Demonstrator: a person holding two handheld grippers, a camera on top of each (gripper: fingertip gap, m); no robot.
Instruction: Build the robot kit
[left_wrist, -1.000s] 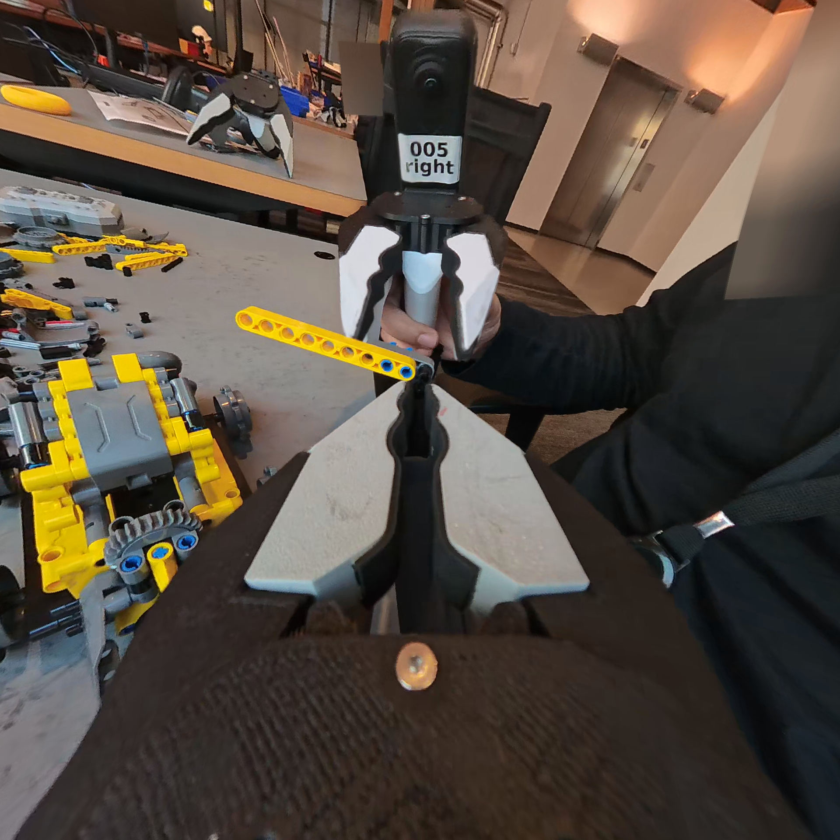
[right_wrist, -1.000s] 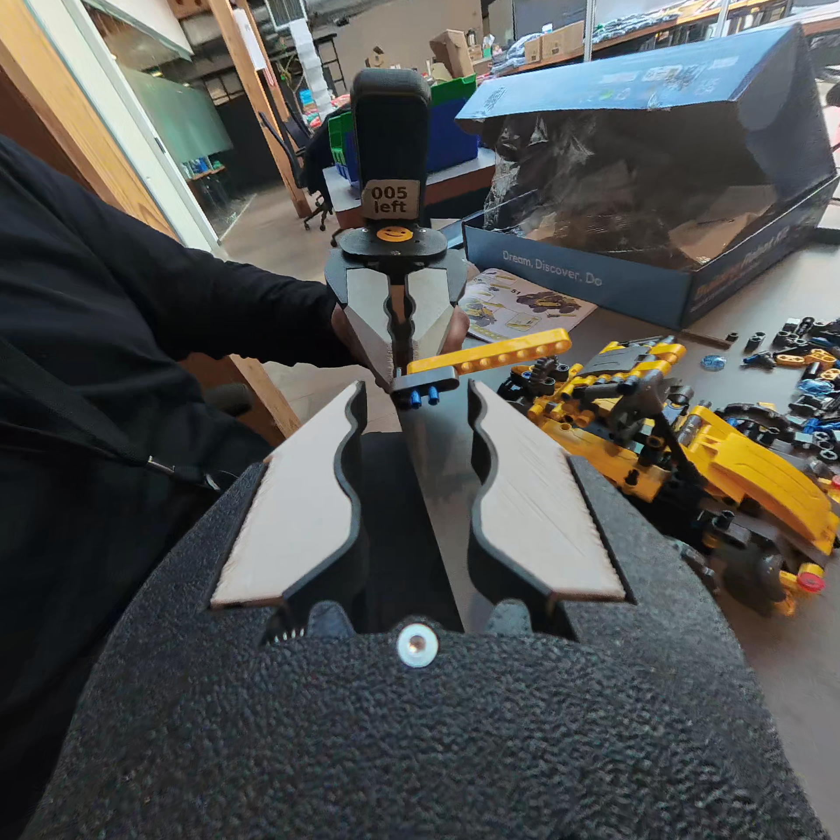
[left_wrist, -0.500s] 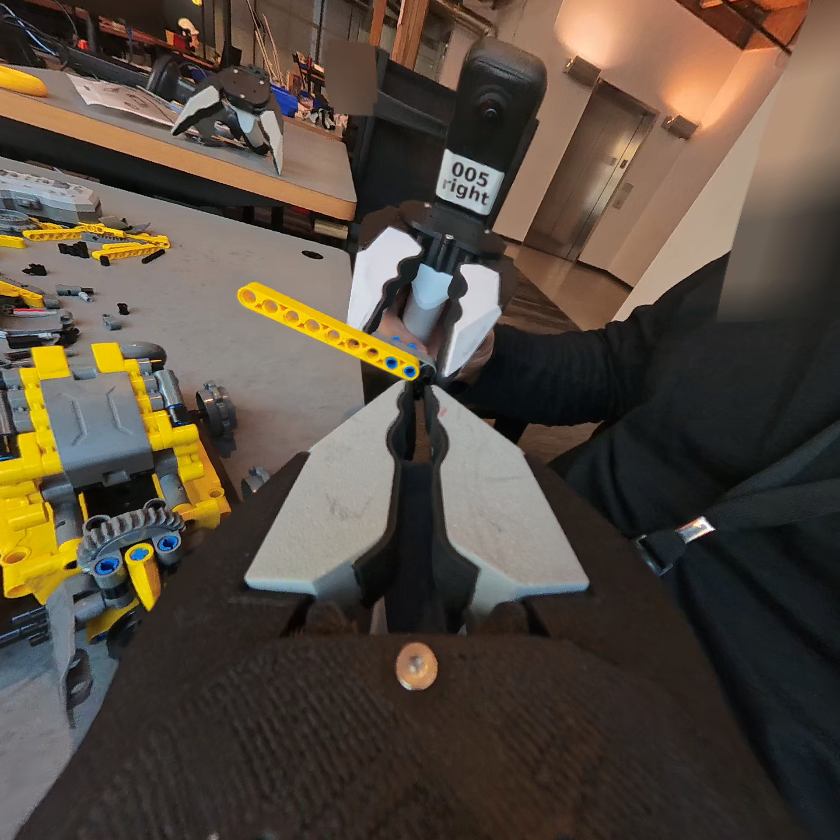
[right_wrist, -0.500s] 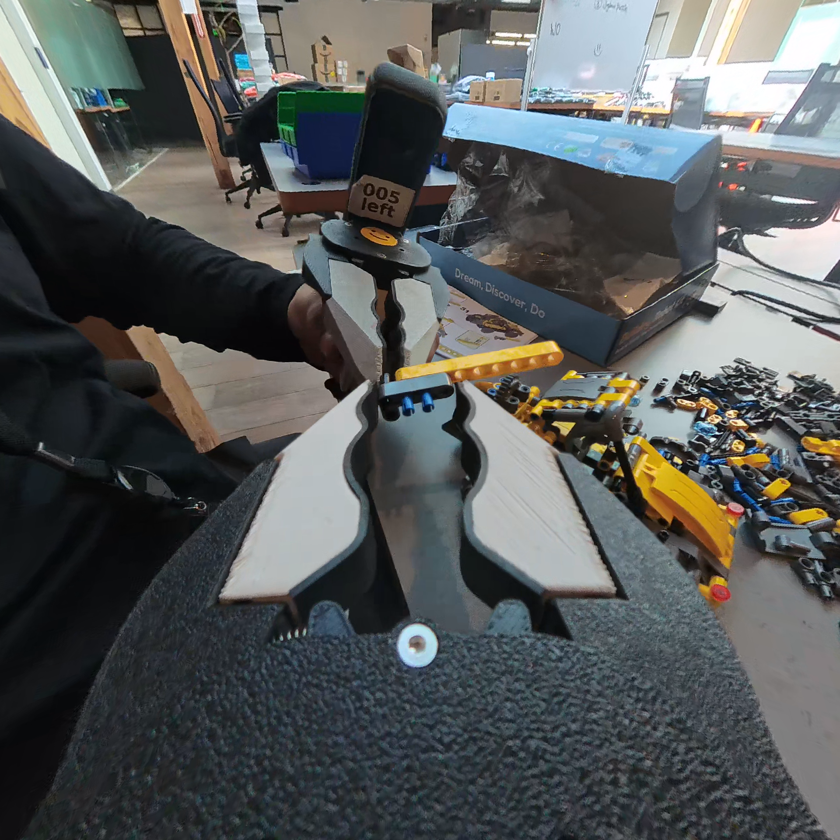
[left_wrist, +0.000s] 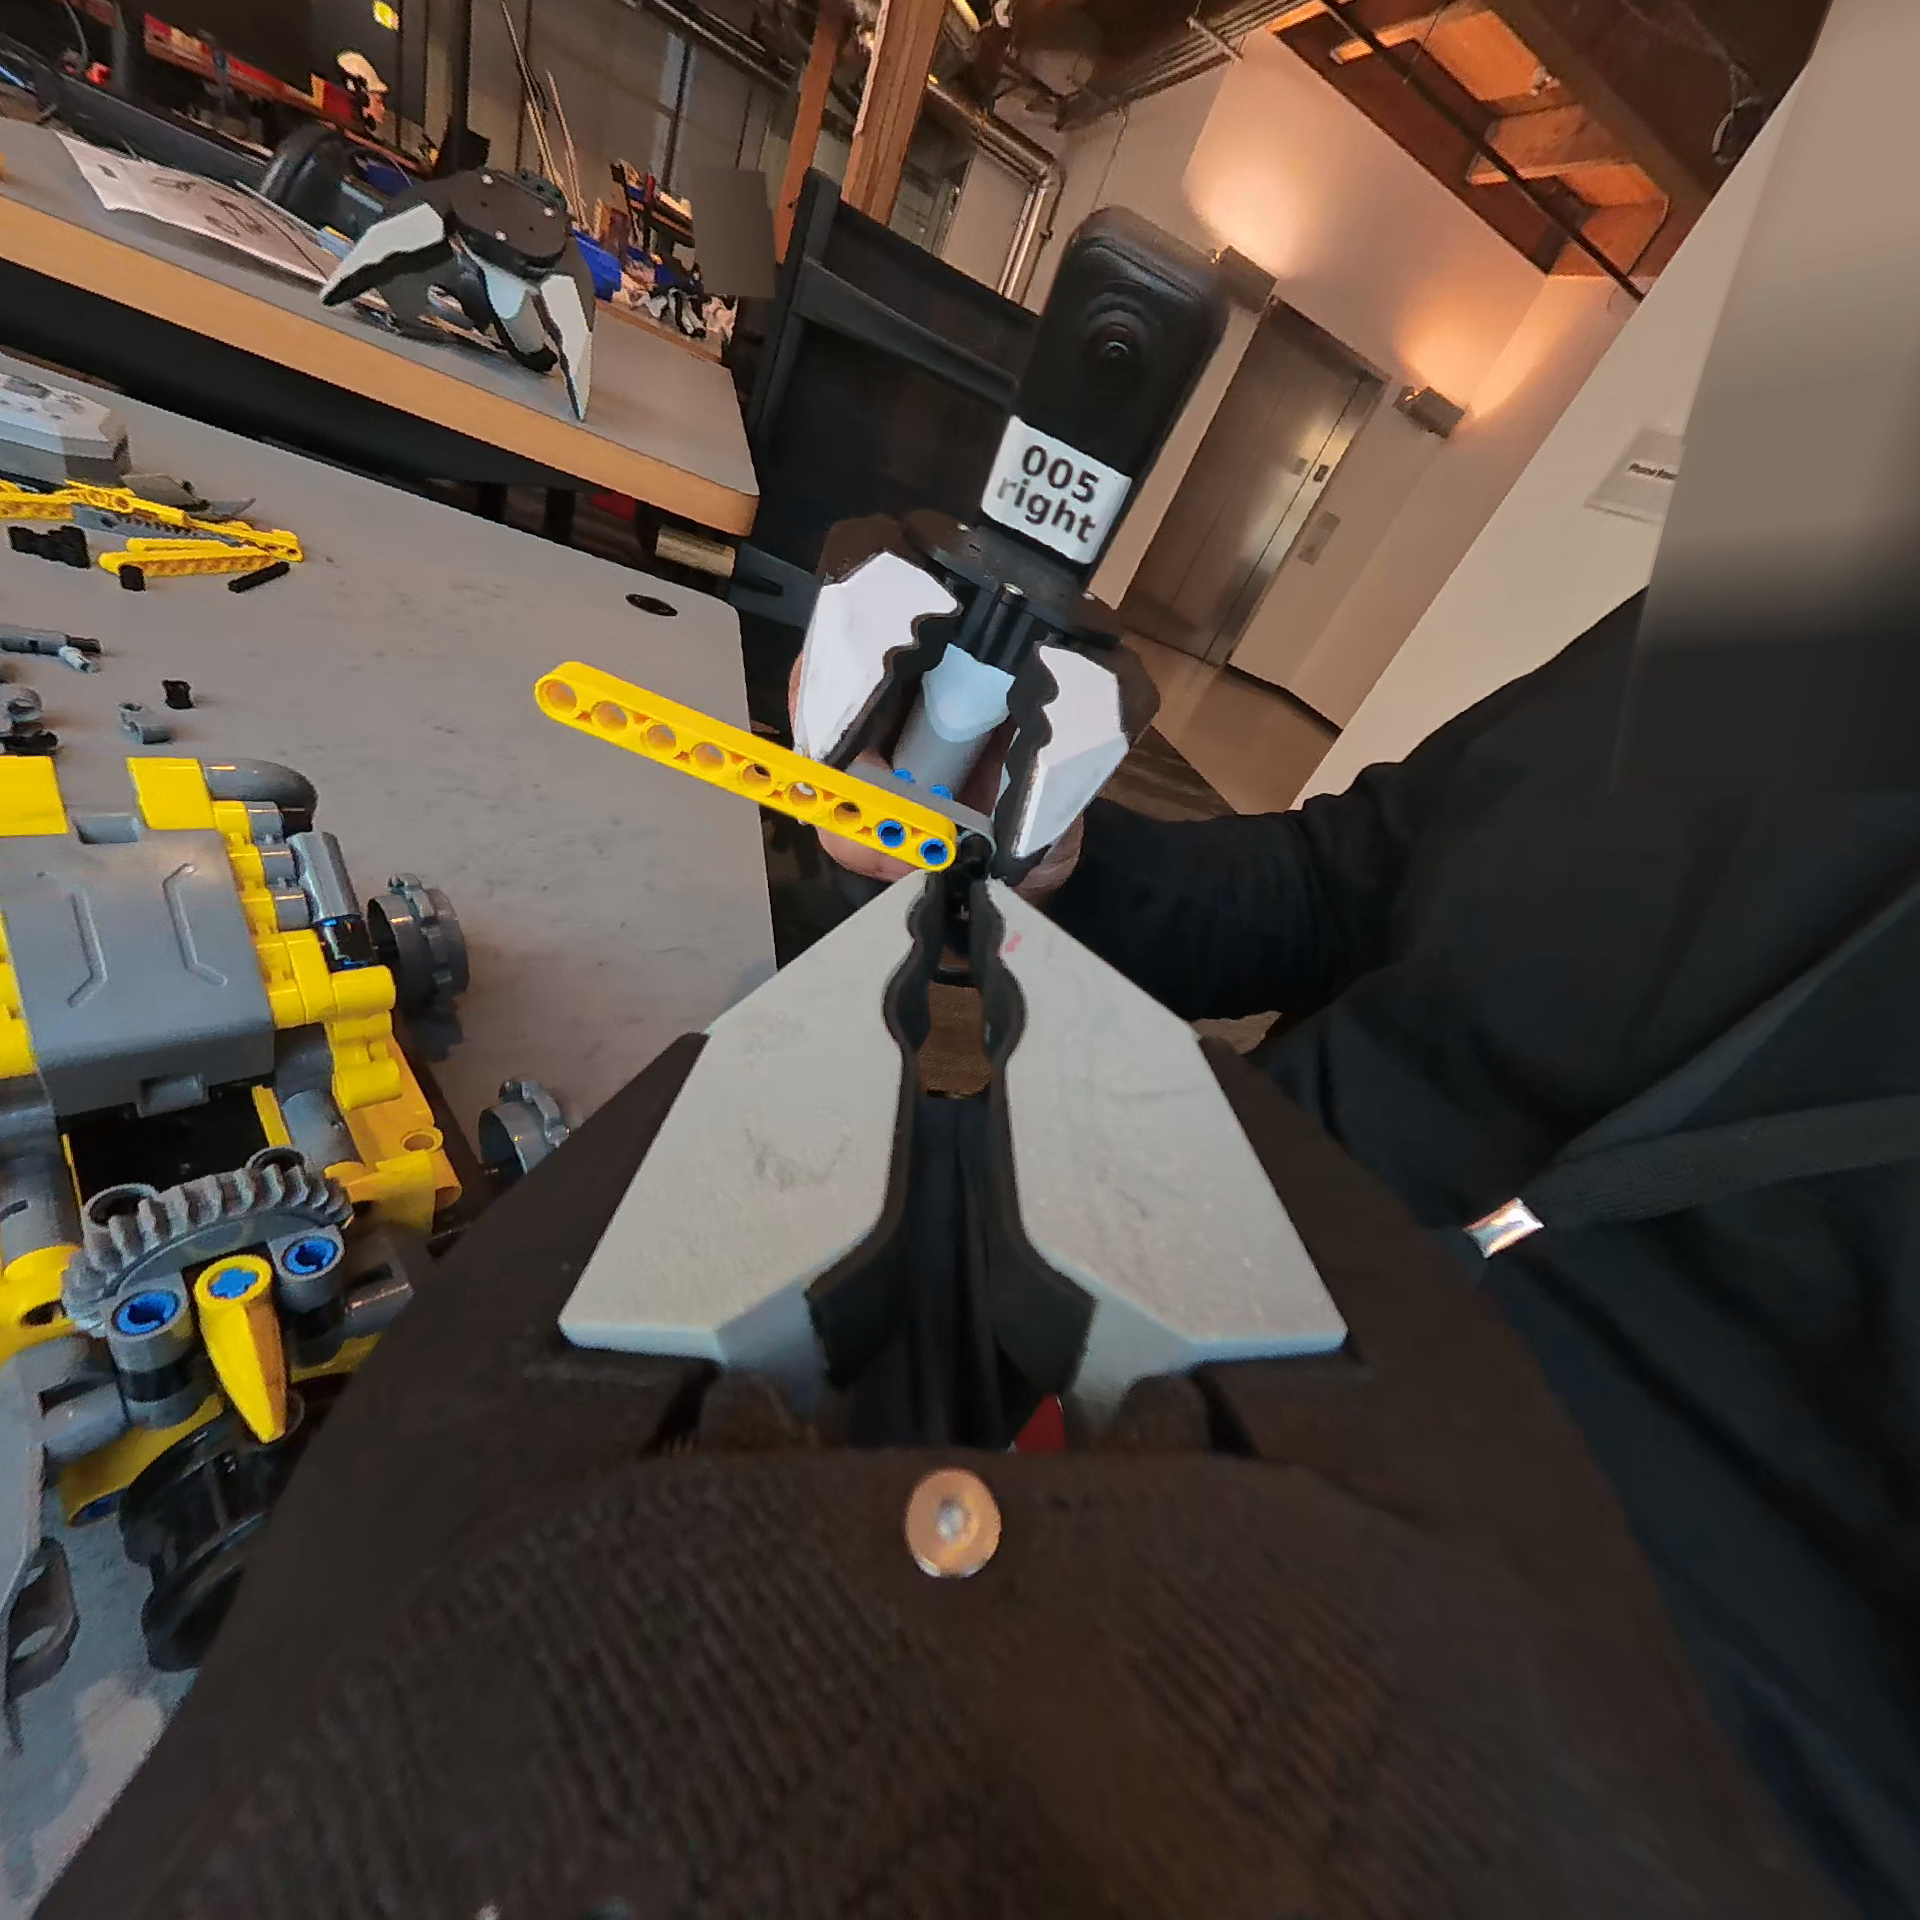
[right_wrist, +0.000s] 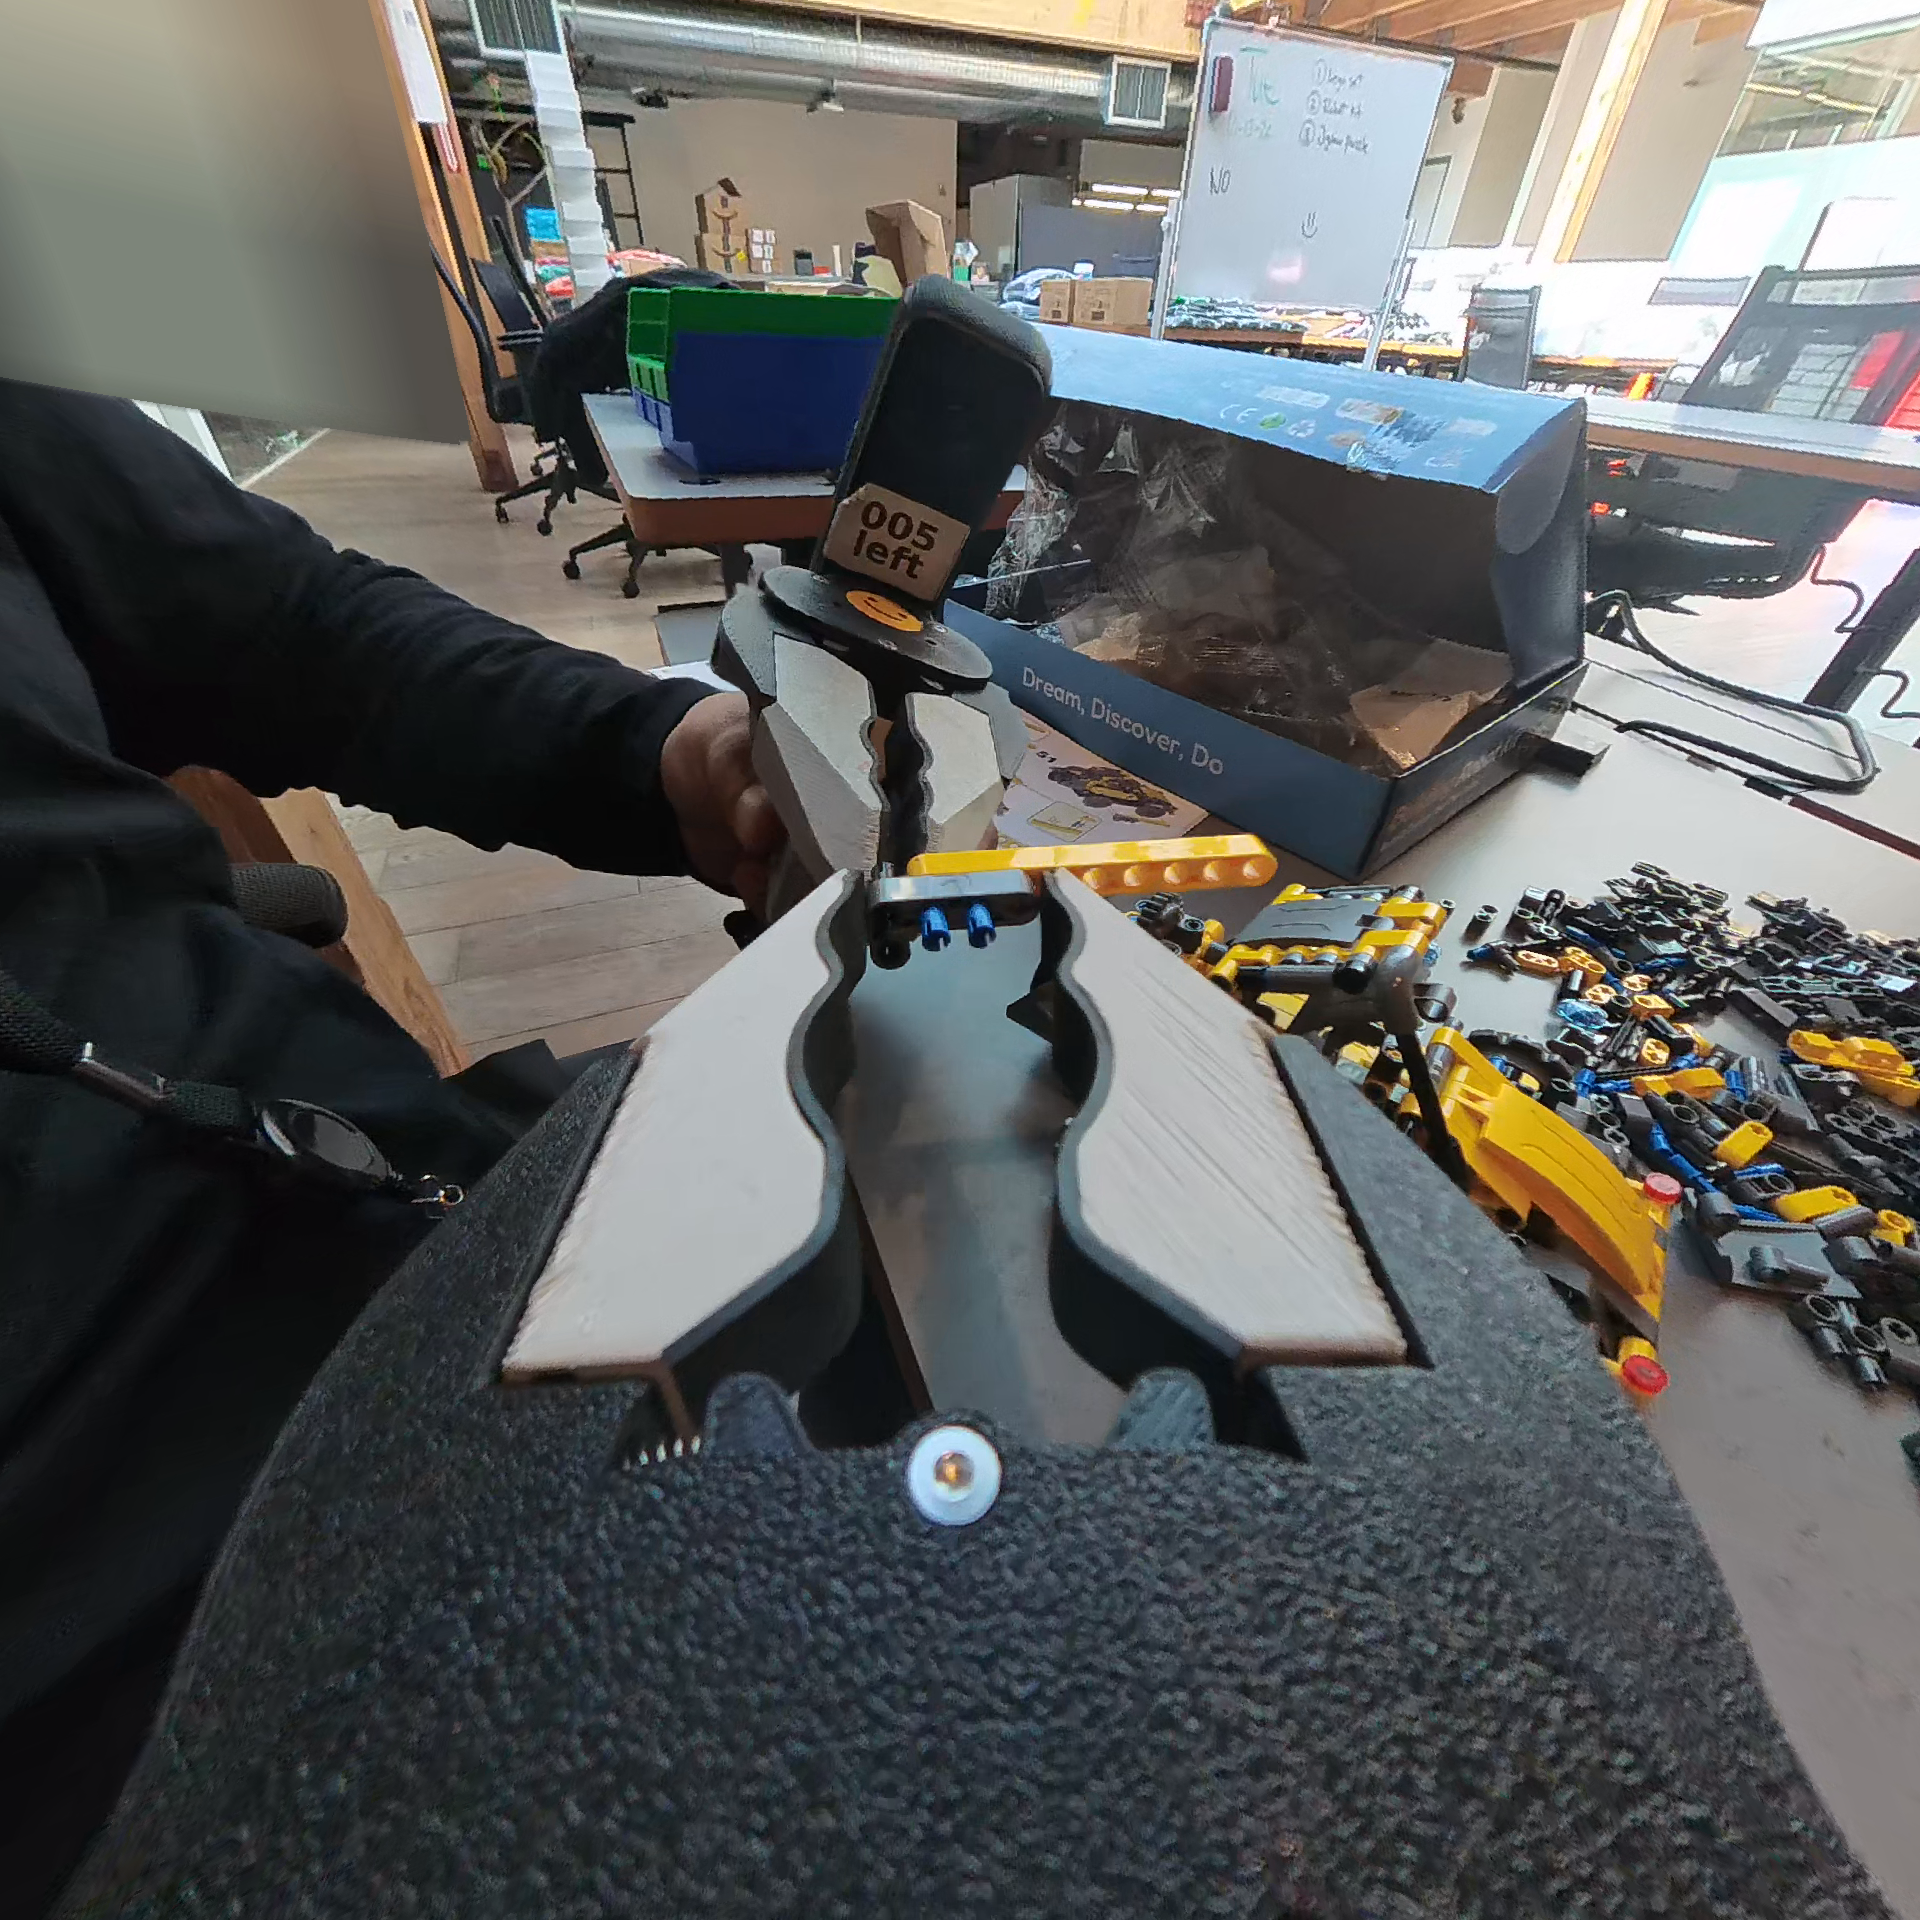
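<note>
A long yellow holed beam (left_wrist: 727, 764) is joined by blue pins to a short dark grey beam (right_wrist: 951, 891). The two are held in the air near the table's edge. My right gripper (right_wrist: 951, 906) is shut on the dark grey beam, one fingertip at each of its ends. It also shows in the left wrist view (left_wrist: 925, 800), facing me. My left gripper (left_wrist: 961, 883) is shut on one end of the dark beam, next to the yellow beam's pinned end. It also shows in the right wrist view (right_wrist: 899, 852). The yellow beam (right_wrist: 1143, 862) sticks out over the table.
A half-built yellow and grey vehicle model (left_wrist: 156, 987) (right_wrist: 1455, 1091) stands on the grey table (left_wrist: 520, 675). Loose small parts (right_wrist: 1714, 1039) lie beyond it. An open blue box (right_wrist: 1299, 582) and a booklet (right_wrist: 1081, 810) sit behind. A spare gripper (left_wrist: 488, 260) lies on another table. Less than 4 cm separates the two grippers' tips.
Both grippers have risen and tilted together with the joined beams between them. The right wrist view has swung toward the loose parts. Neither grip has changed.
</note>
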